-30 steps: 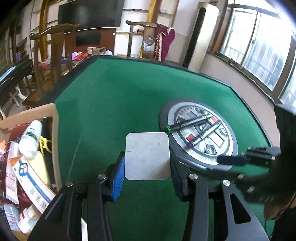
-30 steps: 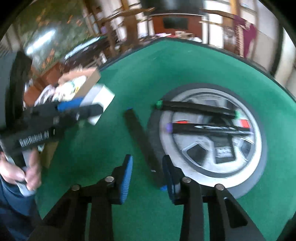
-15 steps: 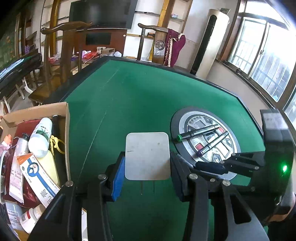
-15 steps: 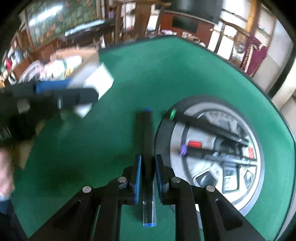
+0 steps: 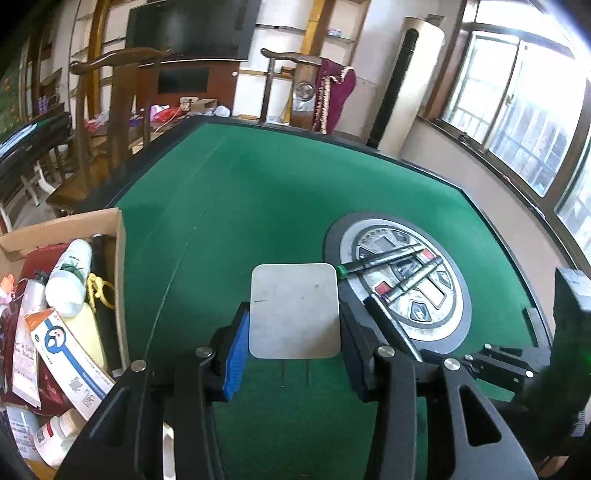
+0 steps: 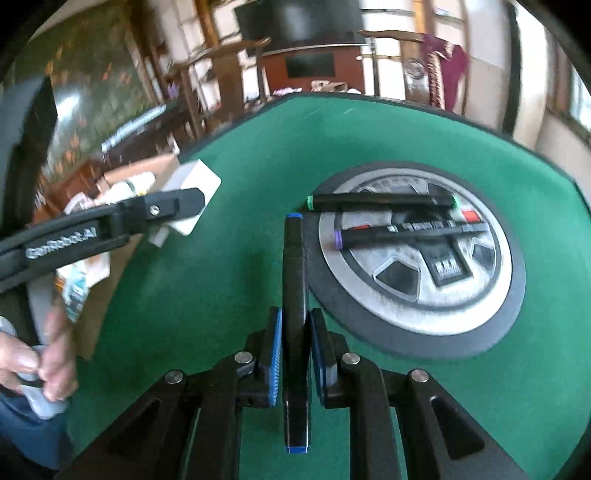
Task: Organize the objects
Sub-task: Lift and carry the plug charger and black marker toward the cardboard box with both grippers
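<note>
Green felt covers the tabletop (image 5: 258, 206), edged in black, in a room with wooden chairs (image 5: 107, 122), a dark wall screen (image 5: 192, 29) and barred windows (image 5: 528, 122). A round silver-and-black disc (image 6: 424, 317) set into the felt serves as landmark. Two black markers (image 6: 384, 201) lie across its top, one green-capped, one purple-capped. Just left of the disc, the right gripper (image 6: 295, 350) is clamped on a blue-ended black marker (image 6: 294, 258). Farther left, the left gripper (image 5: 293, 332) is pressed onto a white square block (image 5: 294, 310); its arm reads "GenRobot.AI". Well left of the disc, a cardboard box (image 5: 119, 258) holds bottles and printed packets, their writing too small to read.
</note>
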